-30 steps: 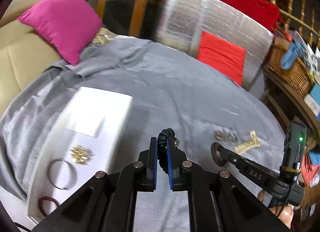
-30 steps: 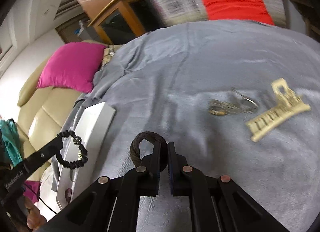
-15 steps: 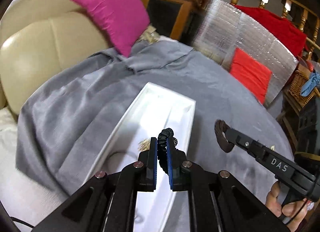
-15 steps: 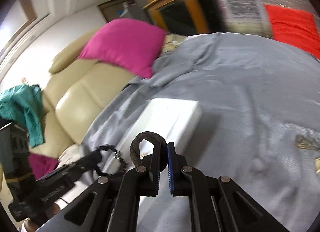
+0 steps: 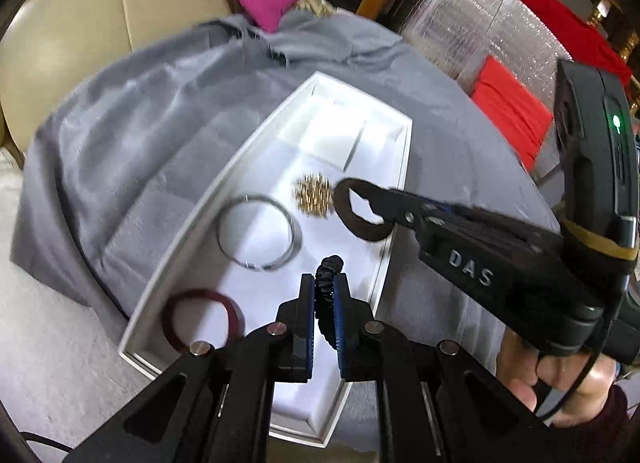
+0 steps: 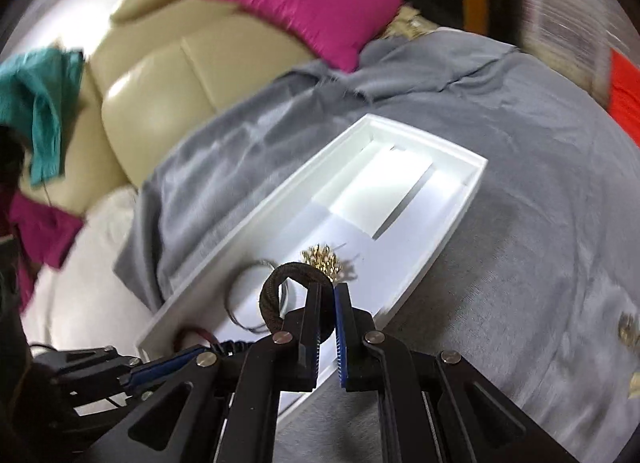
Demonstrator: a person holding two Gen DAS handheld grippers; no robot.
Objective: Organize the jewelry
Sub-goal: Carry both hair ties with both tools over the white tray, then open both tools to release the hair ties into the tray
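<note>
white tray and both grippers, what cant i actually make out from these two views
- Black beaded bracelet, left wrist view: only its top shows; the left gripper covers the rest.
- Maroon ring, left wrist view: near edge hidden behind that gripper's body.
- Silver bangle, right wrist view: partly behind the brown hair tie in the right gripper.
- White tray: near end cut off by gripper bodies in both views.
- Gold cluster: too blurred to identify.
</note>
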